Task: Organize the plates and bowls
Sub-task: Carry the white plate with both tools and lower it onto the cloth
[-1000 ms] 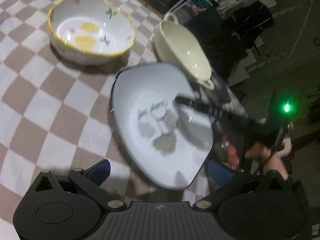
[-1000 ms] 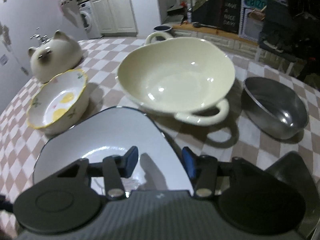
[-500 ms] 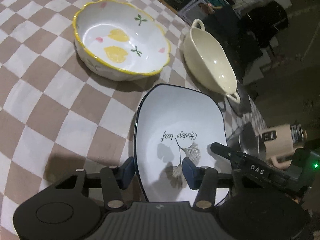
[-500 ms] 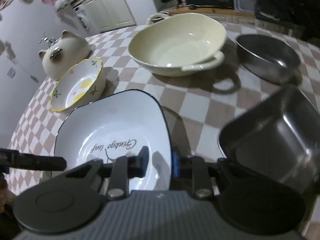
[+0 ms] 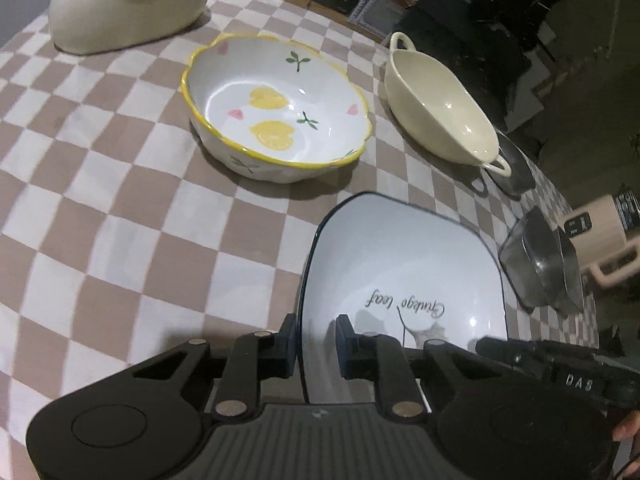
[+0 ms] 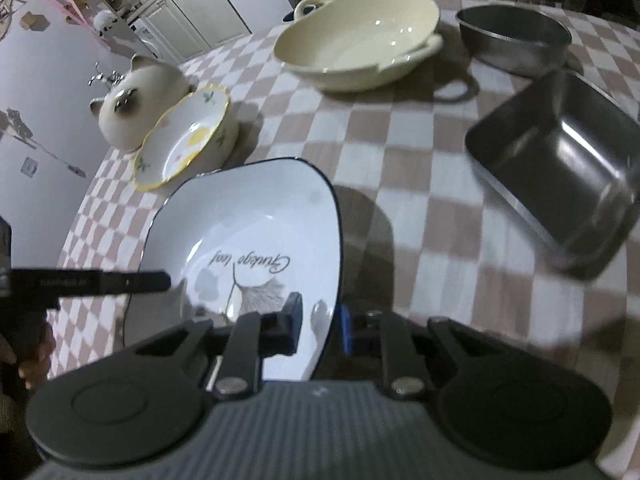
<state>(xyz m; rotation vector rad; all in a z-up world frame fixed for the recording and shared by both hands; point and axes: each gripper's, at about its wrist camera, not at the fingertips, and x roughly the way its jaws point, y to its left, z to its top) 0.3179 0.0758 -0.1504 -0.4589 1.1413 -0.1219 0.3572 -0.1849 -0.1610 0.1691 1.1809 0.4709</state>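
A white square plate (image 5: pixel 400 264) with a dark blue rim and a leaf print lies on the checked tablecloth (image 5: pixel 120 184). My left gripper (image 5: pixel 317 344) straddles the plate's left rim, its jaws closing with the pads against the rim. My right gripper (image 6: pixel 320 322) straddles the opposite rim of the same plate (image 6: pixel 248 216), its jaws also closing on the edge. One of the right gripper's fingers (image 5: pixel 520 354) shows as a black bar in the left wrist view. A yellow-rimmed flowered bowl (image 5: pixel 276 108) and a cream two-handled bowl (image 5: pixel 440 104) stand beyond the plate.
A cat-shaped ceramic pot (image 6: pixel 140 108) sits behind the flowered bowl (image 6: pixel 188 136). A round steel bowl (image 6: pixel 516 36) and a square steel container (image 6: pixel 560 168) stand right of the cream bowl (image 6: pixel 360 36). The table's edge curves close behind the steel pieces.
Both grippers went from wide open to closed around opposite rims of the white plate. Each slid sideways along the plate and rolled, so the bowls shifted in both views.
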